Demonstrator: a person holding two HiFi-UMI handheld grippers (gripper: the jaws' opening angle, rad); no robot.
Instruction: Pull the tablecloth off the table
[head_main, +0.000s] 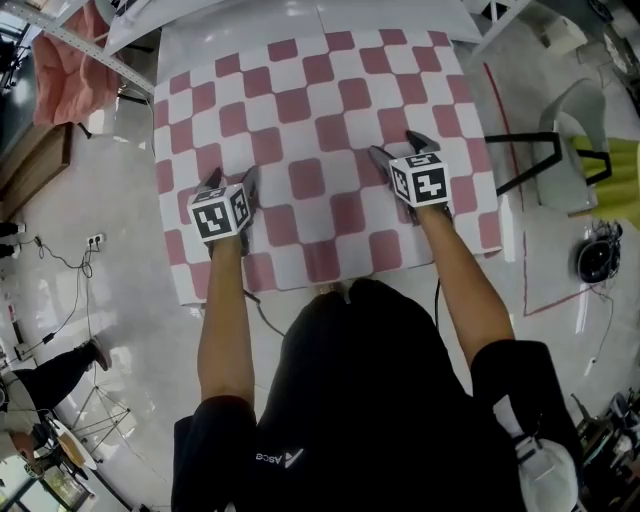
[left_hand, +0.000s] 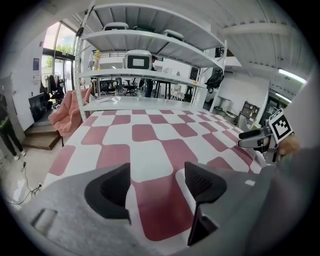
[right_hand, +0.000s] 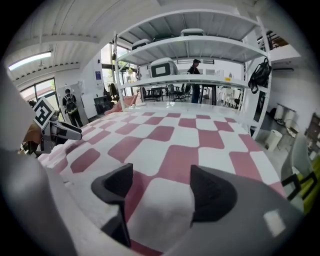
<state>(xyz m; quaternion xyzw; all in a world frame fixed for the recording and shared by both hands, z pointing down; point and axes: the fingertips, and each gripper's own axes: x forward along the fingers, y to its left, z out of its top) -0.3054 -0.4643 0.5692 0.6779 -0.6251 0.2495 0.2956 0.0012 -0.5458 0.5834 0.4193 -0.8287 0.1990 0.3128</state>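
A tablecloth (head_main: 310, 130) of pink and white checks covers the whole table and hangs over its near edge. My left gripper (head_main: 230, 182) hovers over the cloth's near left part, jaws wide open and nothing between them. In the left gripper view the open left gripper (left_hand: 155, 185) frames flat cloth (left_hand: 150, 135), and the right gripper (left_hand: 260, 137) shows at the right edge. My right gripper (head_main: 397, 148) stands open over the near right part. In the right gripper view the right gripper (right_hand: 160, 187) spans slightly rumpled cloth (right_hand: 165, 150) without pinching it.
White shelving (left_hand: 150, 75) rises beyond the table's far end. A pink fabric seat (head_main: 70, 60) stands at the far left. A grey chair (head_main: 575, 140) and a round black device (head_main: 598, 258) sit on the floor to the right. Cables and a power strip (head_main: 95, 240) lie left.
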